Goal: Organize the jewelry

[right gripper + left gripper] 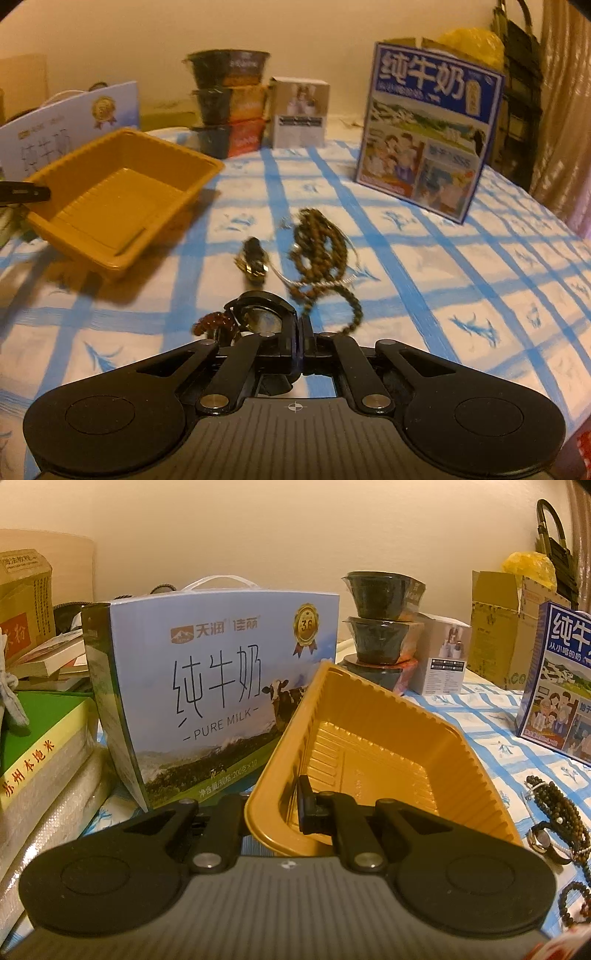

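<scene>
My left gripper is shut on the near rim of a yellow plastic tray and holds it tilted. In the right wrist view the tray sits at the left with a left fingertip on its rim. My right gripper is shut on the black strap of a wristwatch, lifted slightly. A reddish bead bracelet lies beside the watch. A long brown bead necklace and a second watch lie on the blue-checked cloth ahead. The beads show in the left wrist view.
A pure-milk carton stands behind the tray. Stacked black bowls, a small white box and a blue milk box stand at the back. Books and packages pile at the left.
</scene>
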Tool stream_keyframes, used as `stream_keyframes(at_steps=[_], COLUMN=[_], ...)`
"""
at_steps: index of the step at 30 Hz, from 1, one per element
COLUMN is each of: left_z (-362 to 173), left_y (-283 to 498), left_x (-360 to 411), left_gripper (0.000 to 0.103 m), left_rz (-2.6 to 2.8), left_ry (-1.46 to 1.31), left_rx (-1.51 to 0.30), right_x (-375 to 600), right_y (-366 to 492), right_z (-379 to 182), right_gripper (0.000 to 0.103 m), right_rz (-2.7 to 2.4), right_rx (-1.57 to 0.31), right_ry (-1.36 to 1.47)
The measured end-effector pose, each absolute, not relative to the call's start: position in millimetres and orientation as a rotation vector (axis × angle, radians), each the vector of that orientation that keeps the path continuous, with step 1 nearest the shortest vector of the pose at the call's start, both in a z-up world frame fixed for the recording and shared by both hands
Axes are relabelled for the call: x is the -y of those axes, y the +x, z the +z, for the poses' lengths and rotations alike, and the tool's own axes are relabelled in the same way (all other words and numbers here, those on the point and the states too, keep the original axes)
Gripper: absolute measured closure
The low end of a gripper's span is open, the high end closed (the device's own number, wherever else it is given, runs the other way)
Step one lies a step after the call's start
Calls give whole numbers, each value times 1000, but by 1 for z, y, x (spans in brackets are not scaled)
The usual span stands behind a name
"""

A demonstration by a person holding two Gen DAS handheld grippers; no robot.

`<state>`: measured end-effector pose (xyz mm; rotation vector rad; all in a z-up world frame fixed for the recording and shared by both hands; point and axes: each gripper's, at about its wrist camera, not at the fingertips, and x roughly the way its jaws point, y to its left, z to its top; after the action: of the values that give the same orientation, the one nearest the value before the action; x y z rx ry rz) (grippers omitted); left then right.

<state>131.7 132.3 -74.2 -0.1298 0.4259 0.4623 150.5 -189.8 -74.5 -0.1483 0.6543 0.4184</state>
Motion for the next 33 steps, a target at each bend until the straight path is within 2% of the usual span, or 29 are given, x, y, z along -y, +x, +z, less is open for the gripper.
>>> stream_keyframes(at_steps=[5, 6, 8, 10, 17, 24, 25, 26, 28, 33], left_z=[-74, -74, -74, -74, -76, -75, -75, -75, -75, -76], left_y=[131, 131, 131, 131, 130, 131, 131, 131, 131, 131], left_x=[-133, -132, -132, -132, -132, -132, -131, -131, -131, -132], left_gripper=[93, 93, 93, 93, 93, 93, 93, 94, 94, 94], left_rz=[458, 457, 458, 459, 460, 460, 461, 461, 460, 459], left_ry=[-131, -131, -130, -133, -137, -132, -132, -133, -131, -134], left_rx=[-426, -426, -426, -425, -427, -422, -422, -421, -422, -423], right_x=[199, 200, 204, 207, 185, 213, 217, 221, 225, 227], right_y=[163, 164, 163, 157, 152, 184, 186, 188, 190, 182], right_z=[-94, -94, -87, -77, -74, -101, -105, -107, -108, -101], right_gripper=[99, 95, 73, 70, 70, 70, 73, 83, 89, 96], right_rz=[398, 389, 390, 434, 602, 485, 481, 482, 497, 503], right_rx=[-770, -777, -775, -738, -828, -978, -986, -991, -993, -985], right_ry=[-63, -58, -41, -18, 77, 484, 535, 563, 622, 590])
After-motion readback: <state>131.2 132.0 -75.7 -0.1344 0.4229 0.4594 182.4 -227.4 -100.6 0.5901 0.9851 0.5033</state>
